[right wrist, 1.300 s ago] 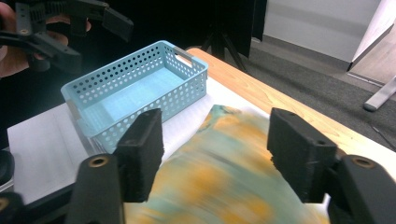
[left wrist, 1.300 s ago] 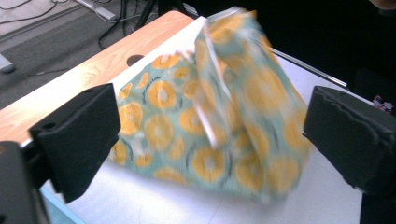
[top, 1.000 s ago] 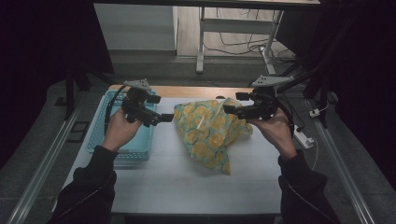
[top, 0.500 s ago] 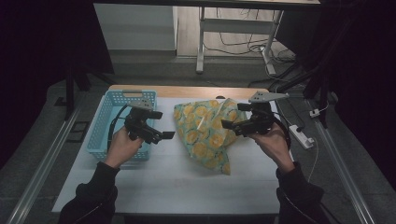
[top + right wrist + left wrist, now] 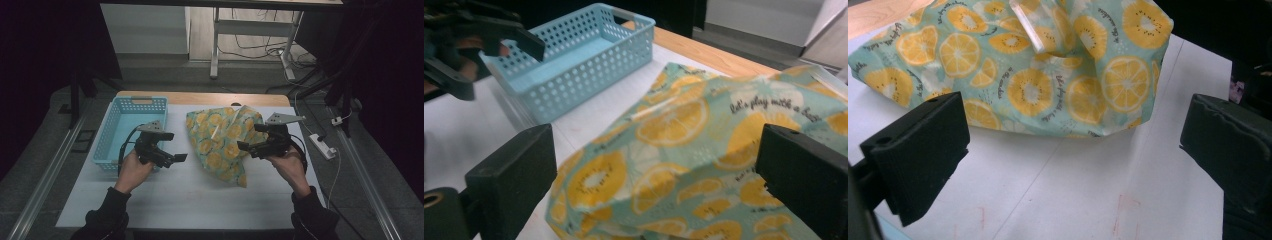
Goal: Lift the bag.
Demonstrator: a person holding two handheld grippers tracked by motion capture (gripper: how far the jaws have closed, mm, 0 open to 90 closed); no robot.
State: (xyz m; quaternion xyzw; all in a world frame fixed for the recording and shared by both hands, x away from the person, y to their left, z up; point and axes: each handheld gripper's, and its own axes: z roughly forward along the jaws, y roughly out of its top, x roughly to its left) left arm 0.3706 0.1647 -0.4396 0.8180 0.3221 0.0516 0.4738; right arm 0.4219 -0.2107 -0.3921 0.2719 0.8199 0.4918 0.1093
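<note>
Step in hand: the approach to the bag (image 5: 222, 142), with no grasp made so far.

Bag: teal cloth with an orange-slice print, lying crumpled on the white tabletop (image 5: 190, 195), between the 2 grippers. A clear plastic strip sticks up from its top.

Left gripper (image 5: 179, 158): jaws spread wide, nothing between them. Seen along its jaws, the bag lies just ahead, its near hem short of the pads, with bare tabletop under the gap.

Right gripper (image 5: 243, 146): jaws have just been opening and now stand spread; the printed cloth is seen beyond and below the gap, not pinched. Its tip sits at, or just over, the bag's near edge; contact cannot be told.

Basket (image 5: 131, 120): light blue, perforated, empty as far as can be seen, behind and outboard of the left gripper, well beyond the bag from the right gripper.

Judged next: each gripper is to be carried on until a fold or hem sits between the pads, then closed. A low, flat entry is called for, since the cloth is limp and may be pushed away rather than caught.
</note>
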